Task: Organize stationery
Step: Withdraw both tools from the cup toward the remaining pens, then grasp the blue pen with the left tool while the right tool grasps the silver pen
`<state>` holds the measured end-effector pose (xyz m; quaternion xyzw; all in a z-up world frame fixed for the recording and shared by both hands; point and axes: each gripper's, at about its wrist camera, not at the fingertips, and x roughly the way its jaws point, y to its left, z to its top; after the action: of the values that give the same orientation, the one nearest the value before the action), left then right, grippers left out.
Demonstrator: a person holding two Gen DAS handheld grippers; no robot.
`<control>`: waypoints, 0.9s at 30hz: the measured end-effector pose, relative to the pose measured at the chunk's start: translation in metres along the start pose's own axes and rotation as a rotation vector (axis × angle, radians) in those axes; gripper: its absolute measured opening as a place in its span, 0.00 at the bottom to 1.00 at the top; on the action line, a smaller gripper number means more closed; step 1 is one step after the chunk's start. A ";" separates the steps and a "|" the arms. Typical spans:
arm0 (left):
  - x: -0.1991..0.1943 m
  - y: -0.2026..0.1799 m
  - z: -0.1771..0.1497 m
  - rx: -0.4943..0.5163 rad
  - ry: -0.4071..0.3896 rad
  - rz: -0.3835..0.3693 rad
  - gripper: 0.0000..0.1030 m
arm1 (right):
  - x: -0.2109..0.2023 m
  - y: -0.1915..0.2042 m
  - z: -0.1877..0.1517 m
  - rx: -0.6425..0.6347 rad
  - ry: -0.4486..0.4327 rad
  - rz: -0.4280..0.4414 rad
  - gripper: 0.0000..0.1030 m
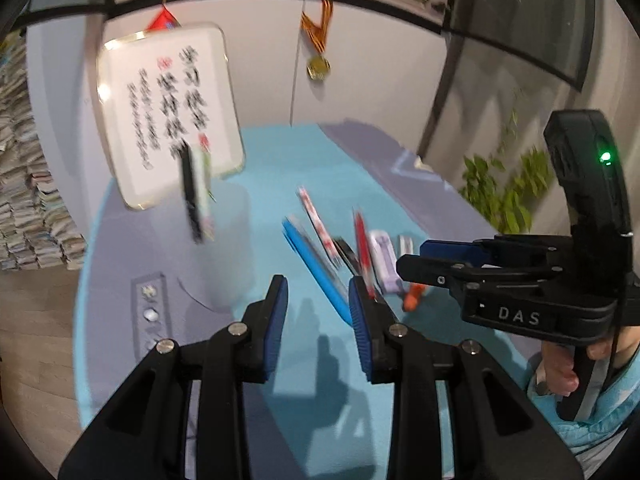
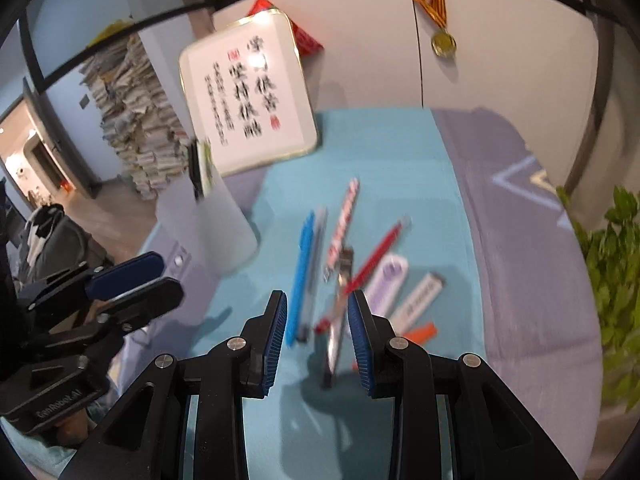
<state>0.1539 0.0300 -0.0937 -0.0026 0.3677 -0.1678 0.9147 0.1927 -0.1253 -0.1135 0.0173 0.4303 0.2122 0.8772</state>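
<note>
up close, left gripper (image 1: 318,308) has its jaws spread wide with nothing between the blue pads, hovering over the teal mat (image 1: 280,176). right gripper (image 2: 317,316) is likewise spread and holding nothing; a silver pen (image 2: 338,320) lies on the mat in the gap, not touched as far as i can tell. both views are motion-blurred. just beyond, loose stationery is fanned on the mat: blue pen (image 2: 303,272), red-and-white patterned pen (image 2: 343,224), red pen (image 2: 374,260), a lilac oblong item (image 2: 387,278), a white labelled item (image 2: 420,296), and an orange piece (image 2: 420,333) partly hidden behind the right finger. further left, a frosted cup (image 2: 208,228) holds a black pen (image 2: 195,172) plus a greenish one, too smeared to read. behind stands a white calligraphy board (image 2: 248,96); a medal (image 2: 443,43) hangs on the wall.
</note>
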 end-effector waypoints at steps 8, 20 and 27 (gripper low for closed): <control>0.033 -0.008 -0.014 -0.027 0.086 -0.010 0.28 | 0.023 -0.005 -0.028 -0.020 0.094 0.033 0.31; 0.063 -0.013 -0.018 -0.036 0.152 0.010 0.26 | 0.038 -0.016 -0.035 -0.004 0.122 0.059 0.31; 0.080 -0.017 -0.018 -0.028 0.182 0.008 0.26 | 0.038 -0.010 -0.036 -0.082 0.107 -0.006 0.19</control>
<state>0.1903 -0.0088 -0.1586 0.0012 0.4515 -0.1585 0.8781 0.1891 -0.1249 -0.1673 -0.0313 0.4675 0.2277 0.8536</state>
